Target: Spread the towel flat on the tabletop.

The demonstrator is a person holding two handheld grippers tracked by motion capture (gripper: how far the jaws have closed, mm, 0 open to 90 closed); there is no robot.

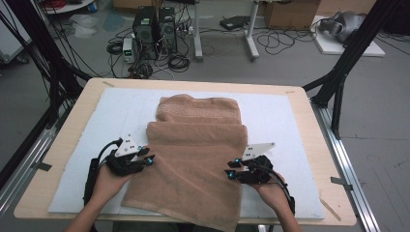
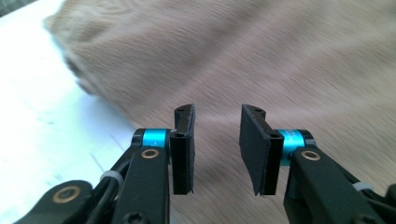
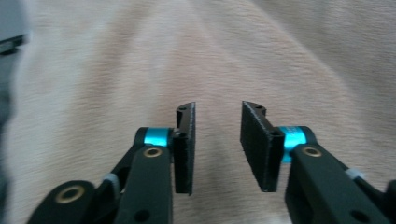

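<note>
1. Hovering both grippers, left [image 1: 146, 158] and right [image 1: 232, 171], over the brown towel [image 1: 193, 159], which is lying partly folded on the white board [image 1: 285, 121]; jaws are standing apart, holding nothing.
2. I am judging that each should pinch a side edge evenly (same depth).
3. I am reading towel edges from the high view; the gripper views are giving jaw gaps.
</note>
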